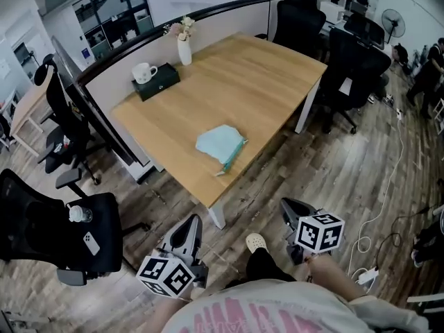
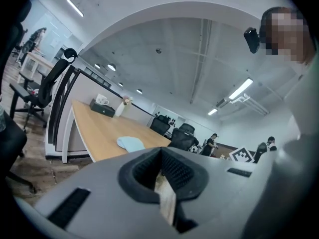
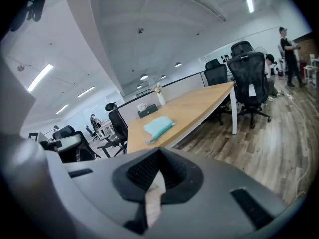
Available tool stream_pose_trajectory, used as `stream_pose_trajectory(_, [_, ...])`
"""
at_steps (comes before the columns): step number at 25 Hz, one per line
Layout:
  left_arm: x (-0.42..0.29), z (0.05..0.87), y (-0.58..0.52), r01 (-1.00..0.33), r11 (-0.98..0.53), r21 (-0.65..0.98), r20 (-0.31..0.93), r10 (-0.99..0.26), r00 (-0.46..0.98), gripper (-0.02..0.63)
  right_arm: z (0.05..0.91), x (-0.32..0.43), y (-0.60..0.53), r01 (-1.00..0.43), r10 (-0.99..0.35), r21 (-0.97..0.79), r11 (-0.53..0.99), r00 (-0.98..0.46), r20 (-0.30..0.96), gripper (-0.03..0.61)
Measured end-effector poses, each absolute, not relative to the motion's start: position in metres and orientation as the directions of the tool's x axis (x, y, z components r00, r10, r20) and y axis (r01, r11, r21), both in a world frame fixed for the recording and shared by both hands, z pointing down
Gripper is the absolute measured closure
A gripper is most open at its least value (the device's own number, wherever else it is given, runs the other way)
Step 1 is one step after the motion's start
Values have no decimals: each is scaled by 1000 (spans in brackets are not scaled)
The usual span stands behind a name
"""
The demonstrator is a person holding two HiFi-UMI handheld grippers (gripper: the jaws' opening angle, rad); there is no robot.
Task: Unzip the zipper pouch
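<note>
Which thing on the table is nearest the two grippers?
The light blue zipper pouch, by the near edge; the mug, black box and vase sit far back.

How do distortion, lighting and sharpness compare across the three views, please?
Head view: mild wide-angle bowing of the table edges, even light, pouch sharp. Left gripper view: strong fisheye with dark corners, ceiling strip light glaring. Right gripper view: same fisheye, floor curving, pouch small but fairly crisp.

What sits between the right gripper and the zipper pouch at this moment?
Nothing loose: in the head view, only wooden floor and the table edge separate the right gripper from the zipper pouch. The right gripper view agrees.
</note>
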State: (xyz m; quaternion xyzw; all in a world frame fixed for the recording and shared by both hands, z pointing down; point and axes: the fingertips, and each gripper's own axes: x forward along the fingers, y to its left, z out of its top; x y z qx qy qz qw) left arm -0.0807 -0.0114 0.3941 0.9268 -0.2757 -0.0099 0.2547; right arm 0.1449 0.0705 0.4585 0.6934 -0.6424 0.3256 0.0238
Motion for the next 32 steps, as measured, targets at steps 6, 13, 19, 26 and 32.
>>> stream_pose_trajectory(6, [-42,389,-70,-588,-645,488,116,-620,776,614,448,205,-13,-931,-872,-358,-66,-121,474,580])
stream_pose_trajectory(13, [-15,389,-111,-681,-555,477,112,-730,674,614,456,252,-105,-945,-815,-291,150,-284,505,580])
stream_pose_trajectory(19, [-29,400,-124,-765,-423,485,147,-823,548,614,489,267,-174,-911,-690,-252,326,-411,595,580])
stream_pose_trajectory(26, [-57,411,-123,-835,-288,469,208,-883,421,614,535,237,-222,-789,-463,-410,459,-606,647,480])
stream_pose_trajectory(32, [-66,420,-119,-854,-227,468,245,-895,373,614,559,207,-235,-712,-279,-483,510,-668,690,393])
